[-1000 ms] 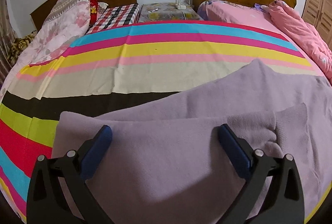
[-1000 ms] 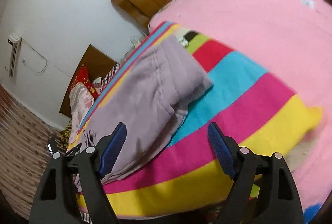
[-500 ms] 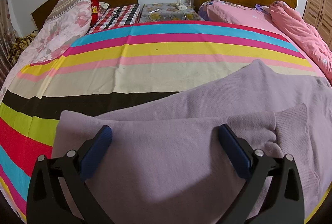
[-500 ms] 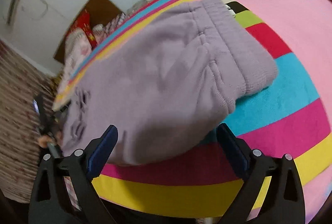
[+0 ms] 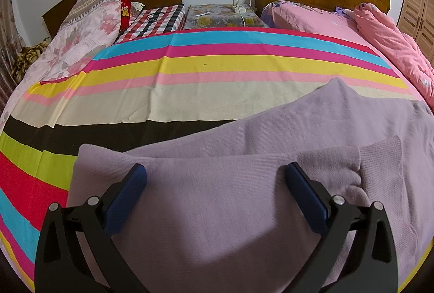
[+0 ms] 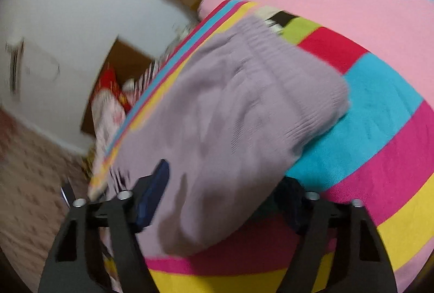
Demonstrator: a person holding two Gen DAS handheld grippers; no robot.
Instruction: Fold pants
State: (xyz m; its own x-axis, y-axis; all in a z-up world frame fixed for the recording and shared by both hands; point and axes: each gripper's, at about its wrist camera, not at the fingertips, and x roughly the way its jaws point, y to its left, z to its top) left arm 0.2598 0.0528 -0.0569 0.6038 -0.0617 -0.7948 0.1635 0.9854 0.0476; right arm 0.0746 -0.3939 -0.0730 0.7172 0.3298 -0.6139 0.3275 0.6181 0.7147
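Between my right gripper's [image 6: 217, 200] closing fingers [image 6: 154, 192] lies the waist end of the pants [image 6: 233, 114], one finger above the cloth and one seemingly beneath. My left gripper [image 5: 215, 184] hangs wide open over the leg end, holding nothing. For a clean fold, I should pinch every layer before lifting.

Pants [image 5: 244, 198]: lilac knit, soft, ribbed at the waistband. They lie on the striped cover at the near edge of the bed. From the left wrist, a folded layer spreads flat across the near foreground, with a second layer running behind it toward the far right. From the right wrist, the gathered waistband [image 6: 312, 92] sits at the far right end, rumpled.
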